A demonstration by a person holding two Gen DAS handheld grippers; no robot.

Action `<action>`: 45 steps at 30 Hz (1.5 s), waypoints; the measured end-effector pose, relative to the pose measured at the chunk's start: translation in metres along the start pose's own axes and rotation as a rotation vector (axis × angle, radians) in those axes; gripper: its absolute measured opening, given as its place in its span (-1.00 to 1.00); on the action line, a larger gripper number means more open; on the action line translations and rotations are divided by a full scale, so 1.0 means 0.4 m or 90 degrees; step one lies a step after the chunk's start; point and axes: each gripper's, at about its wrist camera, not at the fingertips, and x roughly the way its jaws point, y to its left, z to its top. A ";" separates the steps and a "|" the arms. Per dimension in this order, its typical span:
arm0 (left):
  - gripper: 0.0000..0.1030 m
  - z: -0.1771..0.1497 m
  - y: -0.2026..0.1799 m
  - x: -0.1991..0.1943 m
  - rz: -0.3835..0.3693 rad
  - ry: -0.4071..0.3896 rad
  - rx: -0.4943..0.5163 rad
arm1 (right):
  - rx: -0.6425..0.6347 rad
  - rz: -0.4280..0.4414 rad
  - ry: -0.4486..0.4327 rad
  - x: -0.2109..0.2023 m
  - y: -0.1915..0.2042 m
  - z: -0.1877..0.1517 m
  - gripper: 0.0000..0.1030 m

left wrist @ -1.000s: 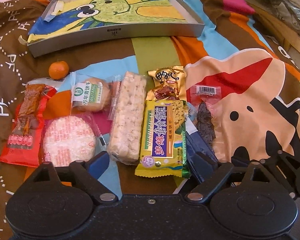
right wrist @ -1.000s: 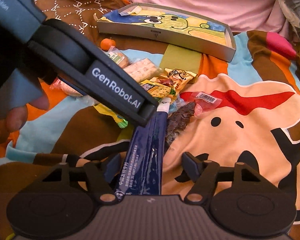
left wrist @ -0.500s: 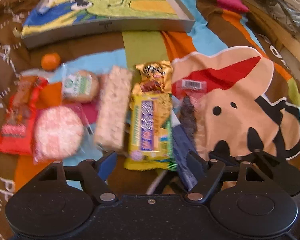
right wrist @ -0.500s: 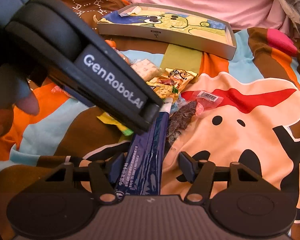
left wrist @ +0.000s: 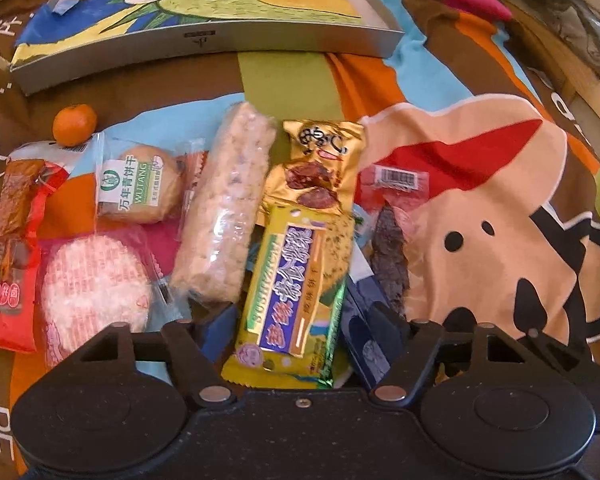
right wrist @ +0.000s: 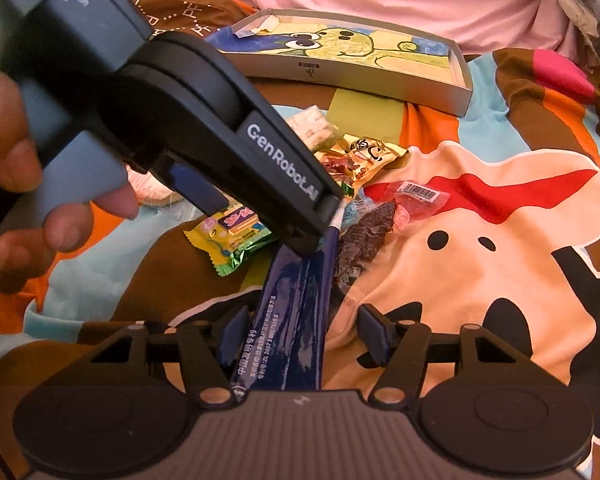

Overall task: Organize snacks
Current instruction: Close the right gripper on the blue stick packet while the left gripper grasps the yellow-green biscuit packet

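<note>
- The left gripper (left wrist: 296, 322) is spread wide around the yellow-and-green foil biscuit packet (left wrist: 294, 292), gripping nothing; closing now could also pinch the glossy dark blue sachet (right wrist: 290, 316) touching its right side.
- The right gripper (right wrist: 302, 330) straddles that sachet, fingers apart; the slick film may slide.
- The shallow grey cardboard tray (left wrist: 204, 46) lies well apart, beyond the snacks.

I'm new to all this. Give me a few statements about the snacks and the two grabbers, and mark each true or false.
1. The tray holds no snacks. True.
2. The small orange lies inside the tray. False: it sits on the blanket, outside the tray.
3. The left gripper has its fingers either side of the yellow biscuit pack. True.
4. The right gripper is clamped shut. False: it is open around the dark blue packet.
</note>
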 end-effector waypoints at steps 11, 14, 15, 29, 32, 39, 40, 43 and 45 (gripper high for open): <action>-0.01 -0.023 0.019 -0.016 -0.011 -0.013 -0.014 | -0.036 -0.032 -0.013 -0.014 0.037 -0.009 0.26; -0.01 -0.038 0.024 -0.027 -0.007 -0.015 -0.011 | -0.050 -0.040 -0.021 -0.023 0.048 -0.014 0.26; -0.01 -0.045 0.029 -0.032 -0.003 -0.013 -0.011 | -0.053 -0.041 -0.023 -0.025 0.051 -0.015 0.28; 0.00 -0.134 0.097 -0.090 0.025 -0.006 -0.016 | -0.042 0.000 -0.017 0.000 0.038 -0.004 0.22; 0.01 -0.128 0.091 -0.082 0.029 -0.005 -0.005 | -0.042 0.000 -0.021 0.002 0.035 -0.001 0.06; 0.11 -0.114 0.084 -0.058 0.040 -0.009 -0.008 | -0.034 0.000 -0.017 0.014 0.038 0.003 0.09; 0.11 -0.115 0.086 -0.057 0.040 -0.010 -0.009 | -0.029 0.002 -0.019 0.013 0.036 0.003 0.09; 0.11 -0.118 0.087 -0.059 0.040 -0.014 -0.008 | -0.025 0.012 -0.023 0.011 0.034 0.003 -0.02; 0.08 -0.120 0.087 -0.061 0.042 -0.017 -0.005 | -0.028 0.014 -0.026 0.008 0.036 0.003 -0.09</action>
